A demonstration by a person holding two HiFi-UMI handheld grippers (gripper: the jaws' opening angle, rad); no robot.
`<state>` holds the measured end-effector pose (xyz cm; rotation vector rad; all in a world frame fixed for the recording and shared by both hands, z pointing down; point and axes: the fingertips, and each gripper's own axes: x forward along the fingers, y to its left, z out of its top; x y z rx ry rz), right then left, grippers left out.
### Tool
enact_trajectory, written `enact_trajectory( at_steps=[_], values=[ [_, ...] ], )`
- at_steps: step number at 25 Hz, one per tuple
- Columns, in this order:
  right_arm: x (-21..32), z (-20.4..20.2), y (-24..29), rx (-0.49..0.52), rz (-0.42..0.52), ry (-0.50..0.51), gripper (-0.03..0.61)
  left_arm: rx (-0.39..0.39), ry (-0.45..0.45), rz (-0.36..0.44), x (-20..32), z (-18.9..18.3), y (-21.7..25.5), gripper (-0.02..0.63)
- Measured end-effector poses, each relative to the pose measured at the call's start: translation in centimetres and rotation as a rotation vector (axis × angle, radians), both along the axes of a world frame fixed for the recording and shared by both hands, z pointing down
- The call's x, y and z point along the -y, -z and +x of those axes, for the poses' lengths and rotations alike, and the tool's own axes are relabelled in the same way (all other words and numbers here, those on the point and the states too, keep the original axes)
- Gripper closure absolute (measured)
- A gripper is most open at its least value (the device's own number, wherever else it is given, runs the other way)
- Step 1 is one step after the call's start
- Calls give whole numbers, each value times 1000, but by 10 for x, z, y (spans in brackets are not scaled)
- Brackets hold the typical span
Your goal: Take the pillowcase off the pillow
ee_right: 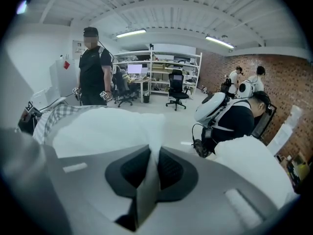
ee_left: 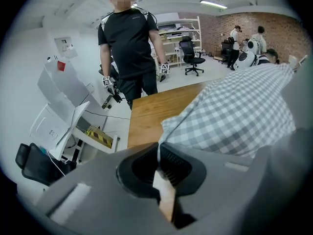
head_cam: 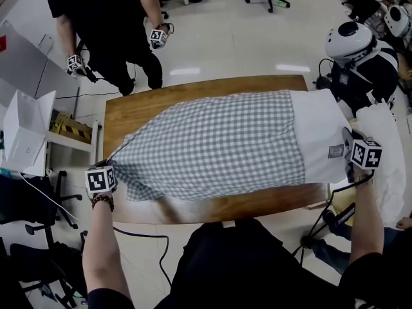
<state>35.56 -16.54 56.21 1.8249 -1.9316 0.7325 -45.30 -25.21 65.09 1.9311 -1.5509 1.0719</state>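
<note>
My left gripper (head_cam: 106, 167) clamps the pillowcase (head_cam: 212, 143) corner, right gripper (head_cam: 353, 148) pinches the pillow (head_cam: 318, 134) edge — thin pinches — either may slip if I yank.

**One pillow on a wooden table**

The brown rectangular wooden table (head_cam: 193, 105) carries a soft white pillow (head_cam: 318, 137) lying lengthwise. Most of it sits inside a grey-and-white checked fabric pillowcase (head_cam: 212, 143). Its bare end overhangs the table's right edge.
</note>
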Motion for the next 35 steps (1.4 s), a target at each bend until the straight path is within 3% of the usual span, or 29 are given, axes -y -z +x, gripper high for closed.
enact_trajectory(
  at_steps=[3,6,11,16,21,25,29,35],
  values=[
    [-1,-11,-6,5,-22,16,552,-10,6,-3,0,-9,1,609],
    [-6,-8,-19,15,-53,55,538,-31,-20,-16,-5,15,-8,607],
    [-9,-1,-26,39,-99,88,422,-89,-123,-23,-3,69,-14,604],
    [-6,3,-9,73,-52,99,327,-146,-189,-30,-2,107,-16,441],
    [5,-24,19,146,-2,190,250,-185,-306,-18,1,155,-7,352],
    [12,-49,20,161,-20,267,199,-160,-425,-51,-4,192,-12,302],
    [15,-56,3,152,-57,279,190,-96,-530,-95,-11,218,-32,281],
    [24,-59,-21,150,-96,264,190,-29,-603,-143,-10,235,-59,278]
  ],
)
